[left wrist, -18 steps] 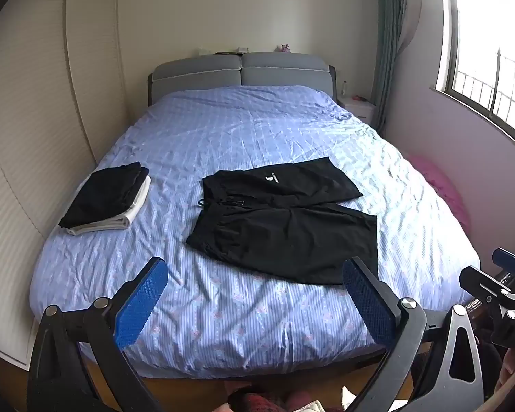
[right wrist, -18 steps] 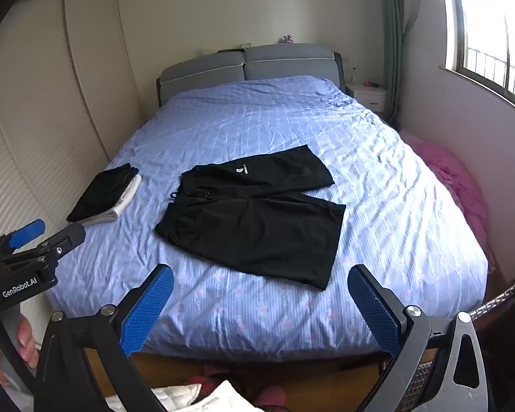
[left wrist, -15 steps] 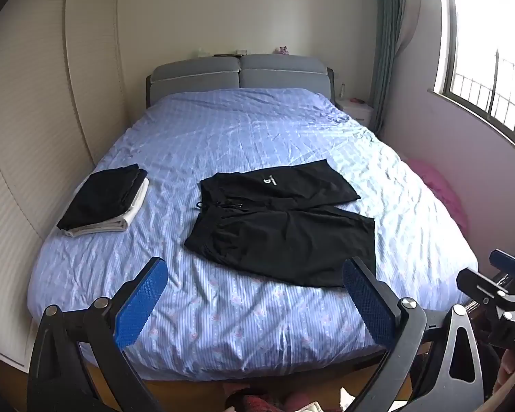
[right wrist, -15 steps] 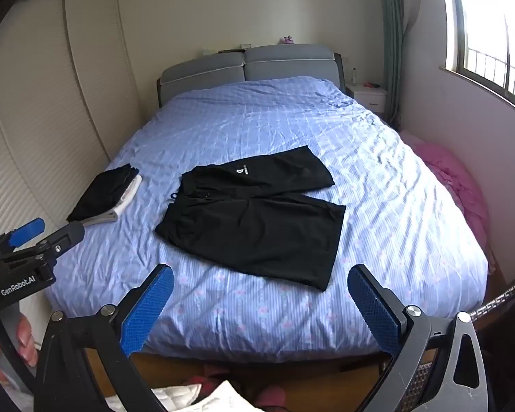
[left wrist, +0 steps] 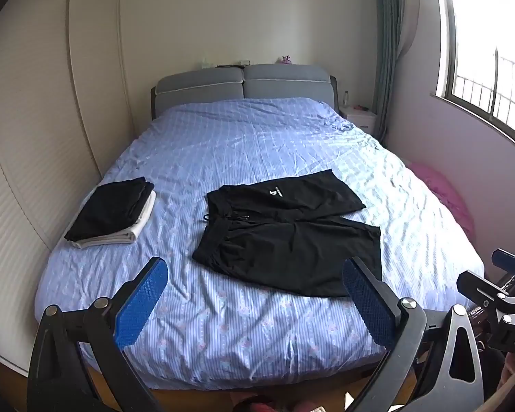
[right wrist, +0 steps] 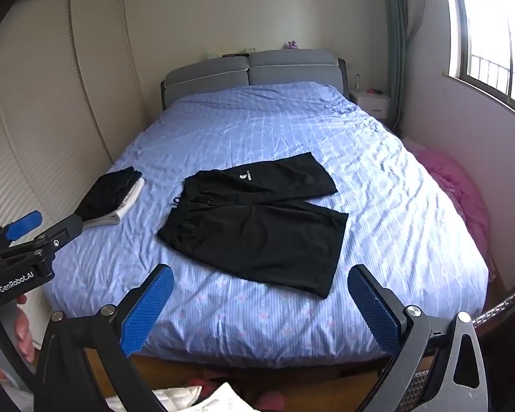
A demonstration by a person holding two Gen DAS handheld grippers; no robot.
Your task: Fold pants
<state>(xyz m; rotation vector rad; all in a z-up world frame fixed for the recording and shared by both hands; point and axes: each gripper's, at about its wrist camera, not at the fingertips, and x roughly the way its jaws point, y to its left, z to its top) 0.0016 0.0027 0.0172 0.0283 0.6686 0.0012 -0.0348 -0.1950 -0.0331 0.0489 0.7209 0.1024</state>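
Black shorts [left wrist: 288, 233] lie spread flat on the blue striped bed, waistband to the left, legs to the right; they also show in the right wrist view [right wrist: 257, 223]. A small white logo sits on the far leg. My left gripper [left wrist: 254, 302] is open and empty, held off the foot of the bed, short of the shorts. My right gripper [right wrist: 261, 304] is open and empty, also off the foot of the bed. Each gripper shows at the edge of the other's view.
A folded stack of black and white clothes [left wrist: 111, 211] lies on the bed's left edge. The bed [left wrist: 250, 144] has a grey headboard. A wardrobe [left wrist: 34, 120] stands left, a pink heap [right wrist: 463, 189] and a window wall right.
Both views have shifted slightly; the shorts sit a little lower and nearer in the left wrist view. Both grippers stay open and empty.
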